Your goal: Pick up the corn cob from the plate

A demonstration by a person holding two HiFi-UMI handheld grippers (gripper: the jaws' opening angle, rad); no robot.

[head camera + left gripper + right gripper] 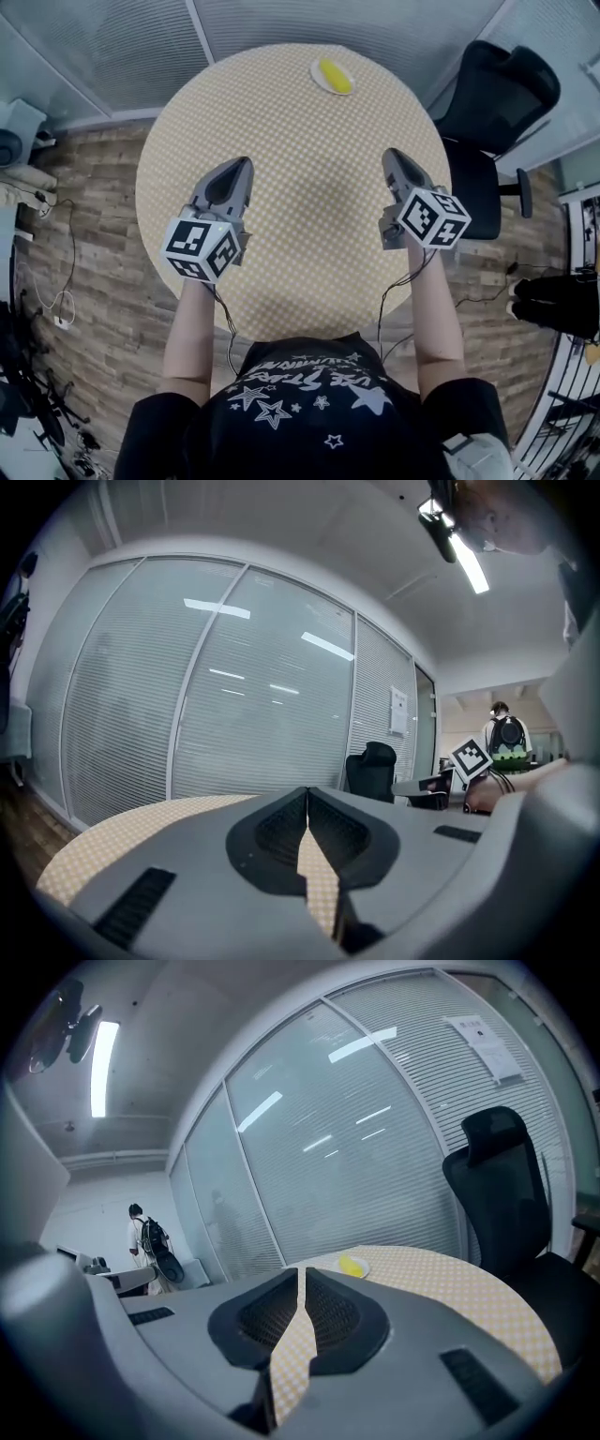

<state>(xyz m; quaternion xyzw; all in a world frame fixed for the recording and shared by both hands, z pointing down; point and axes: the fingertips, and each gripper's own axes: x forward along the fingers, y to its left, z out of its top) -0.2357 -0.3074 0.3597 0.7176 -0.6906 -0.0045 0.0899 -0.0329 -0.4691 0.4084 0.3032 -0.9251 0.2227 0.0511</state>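
- While both tools are held above the round checkered surface [300, 197] in the head view, the corn cob [335, 75] lies on a small white plate [322, 82] at the far edge of that surface, well apart from either tool.
- Left tool [242, 164]: over the near-left part of the surface, pointing away from the person. The cob is ahead of it and off to its right.
- Right tool [392, 155]: over the near-right part, the nearer of the two to the plate. The cob is ahead of it and slightly to its left. A black office chair [497, 94] stands beyond the surface on the right.
- Left gripper view: the left tool [307, 794] is closed, its tips meeting with nothing between them. Only the checkered surface [122, 832] shows below.
- Right gripper view: the right tool [301, 1274] is likewise closed and empty, tips together. The corn cob [352, 1266] sits on its plate [366, 1264] beyond the tips, just right of the line the tool points along, not touched. The chair [506, 1194] is further right.
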